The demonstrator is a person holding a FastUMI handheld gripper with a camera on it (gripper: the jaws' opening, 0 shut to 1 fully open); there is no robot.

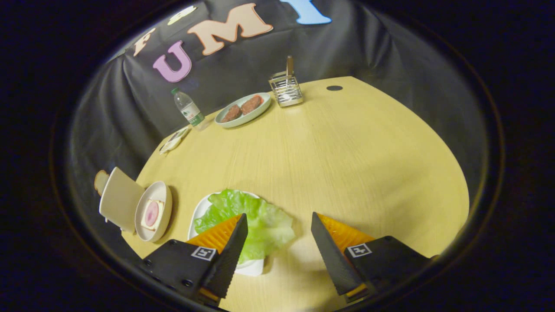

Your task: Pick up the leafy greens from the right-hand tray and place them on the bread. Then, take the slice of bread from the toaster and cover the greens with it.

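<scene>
Nearest, the tongs point(279, 216) stand wide apart and hold nothing. Their left finger overlaps the leafy greens point(253, 216), while the right finger is over bare surface point(347, 143). So the greens lie left of the gap between the fingers, not inside it. The leaf sprawls across its white tray point(200, 212), spilling over the tray's right rim towards the gap.

The coming move, as I judge it, turns on shifting the tongs left until the leaf's right lobe sits between both fingers.

Further left, a round plate point(167, 195) carries the bread point(151, 214) with a pink slice on it. Just beyond it stands a pale toaster point(119, 197) with a slice of bread point(101, 181) poking out.

Far off sit a plate of meat point(243, 110), a bottle point(188, 108) and a wire rack point(286, 89).
</scene>
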